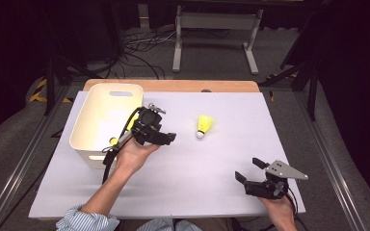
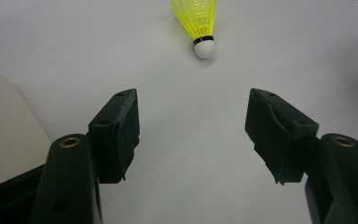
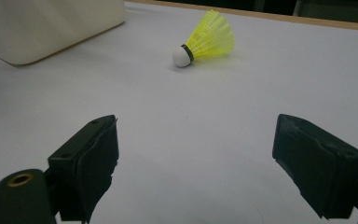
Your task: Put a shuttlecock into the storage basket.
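Observation:
A yellow shuttlecock with a white cork tip lies on its side on the white table, right of centre. My left gripper hovers beside the cream bin, open with nothing between its fingers. In the left gripper view the shuttlecock lies ahead of the open left gripper. My right gripper rests near the table's front right, also open and holding nothing. From the right gripper view, the shuttlecock sits well beyond the open right gripper, cork pointing left.
A cream plastic bin stands at the table's left, with a small yellow object inside near its front wall. The bin's wall appears at the left of the left gripper view, and the bin at the top left of the right gripper view. Table legs and cables lie beyond the far edge.

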Demonstrator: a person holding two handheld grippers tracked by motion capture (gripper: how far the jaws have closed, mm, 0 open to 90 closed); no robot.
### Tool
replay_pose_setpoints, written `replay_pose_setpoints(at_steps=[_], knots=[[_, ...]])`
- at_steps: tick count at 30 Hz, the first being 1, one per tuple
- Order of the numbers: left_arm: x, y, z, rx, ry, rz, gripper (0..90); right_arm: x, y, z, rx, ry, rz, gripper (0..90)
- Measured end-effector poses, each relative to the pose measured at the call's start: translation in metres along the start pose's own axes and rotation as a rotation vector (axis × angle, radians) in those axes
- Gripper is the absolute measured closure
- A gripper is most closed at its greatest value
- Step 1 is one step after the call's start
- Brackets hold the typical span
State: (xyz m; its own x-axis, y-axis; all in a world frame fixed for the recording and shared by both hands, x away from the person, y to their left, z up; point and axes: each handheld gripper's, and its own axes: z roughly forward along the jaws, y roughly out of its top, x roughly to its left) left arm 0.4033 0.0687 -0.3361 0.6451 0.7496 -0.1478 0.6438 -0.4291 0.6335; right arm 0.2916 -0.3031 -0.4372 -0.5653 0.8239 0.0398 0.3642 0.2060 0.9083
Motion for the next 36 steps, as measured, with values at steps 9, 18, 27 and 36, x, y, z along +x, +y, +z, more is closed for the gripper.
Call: replay_pose_setpoints(at_steps=[9, 18, 27, 36], knots=[[-0.005, 0.001, 0.006, -0.008, -0.006, -0.001, 35.3, -0.001, 0.015, 0.012, 0.002, 0.010, -0.002, 16.6], [-0.009, 0.000, 0.014, -0.015, -0.013, -0.001, 35.3, -0.005, 0.028, 0.026, 0.021, 0.021, 0.013, 18.8], [-0.011, 0.001, 0.023, 0.000, -0.021, 0.000, 35.4, -0.009, 0.036, 0.039, 0.032, 0.021, 0.029, 19.6], [-0.011, 0.000, 0.029, 0.013, -0.015, 0.002, 35.4, -0.016, 0.046, 0.057, 0.065, 0.010, 0.034, 21.6]])
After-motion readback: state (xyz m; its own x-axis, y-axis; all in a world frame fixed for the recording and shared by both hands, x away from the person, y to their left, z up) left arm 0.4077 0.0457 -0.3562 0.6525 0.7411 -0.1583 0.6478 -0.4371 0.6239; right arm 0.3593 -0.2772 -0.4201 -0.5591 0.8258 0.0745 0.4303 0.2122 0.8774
